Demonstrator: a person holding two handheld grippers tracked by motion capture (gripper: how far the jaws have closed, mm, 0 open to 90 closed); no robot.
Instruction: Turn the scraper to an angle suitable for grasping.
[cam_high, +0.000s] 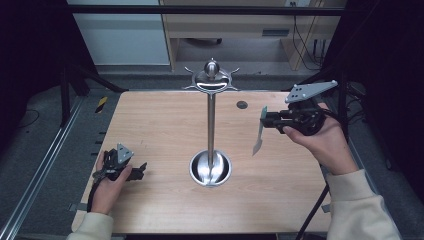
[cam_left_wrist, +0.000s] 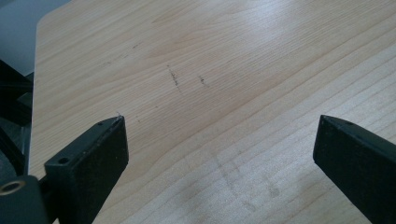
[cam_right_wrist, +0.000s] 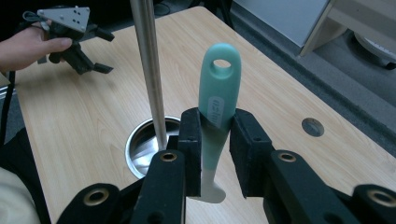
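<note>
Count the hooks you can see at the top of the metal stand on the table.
4 show clearly: two on the left of the stand's top, two on the right. Any hooks at the back may be hidden behind the knob.

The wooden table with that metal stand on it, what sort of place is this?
Probably a lab or workshop set up for recording. The table sits inside a dark frame, and a person's hands hold camera-carrying grippers, the right gripper clamping a teal-handled utensil beside the stand.

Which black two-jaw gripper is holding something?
The right gripper: its jaws clamp a teal-handled utensil near the steel hook stand. The left gripper is open over bare wooden table.
</note>
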